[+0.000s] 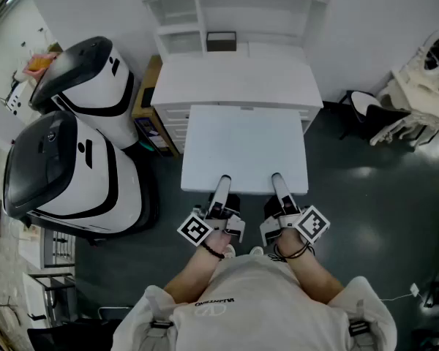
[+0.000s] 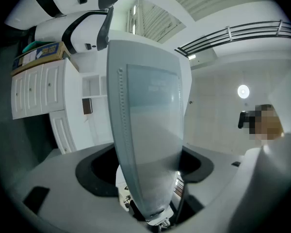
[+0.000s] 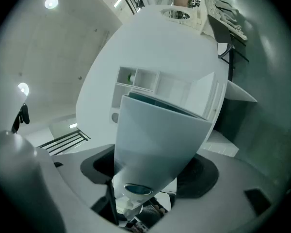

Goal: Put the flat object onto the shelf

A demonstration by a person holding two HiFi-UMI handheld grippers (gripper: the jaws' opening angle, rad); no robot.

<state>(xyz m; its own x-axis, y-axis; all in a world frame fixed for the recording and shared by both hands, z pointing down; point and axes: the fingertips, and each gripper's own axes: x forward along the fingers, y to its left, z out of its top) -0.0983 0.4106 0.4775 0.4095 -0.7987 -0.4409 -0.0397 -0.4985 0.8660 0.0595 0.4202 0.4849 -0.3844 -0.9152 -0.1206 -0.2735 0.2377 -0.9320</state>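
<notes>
Leverage is building: left gripper (image 1: 222, 183) and right gripper (image 1: 276, 180) are pinching only the panel's (image 1: 245, 145) six-o'clock edge, so its far end could droop into the twelve-o'clock shelf (image 1: 234, 68).

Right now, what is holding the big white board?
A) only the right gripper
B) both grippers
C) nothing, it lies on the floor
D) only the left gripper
B: the left gripper and the right gripper each clamp the near edge of the white board.
</notes>
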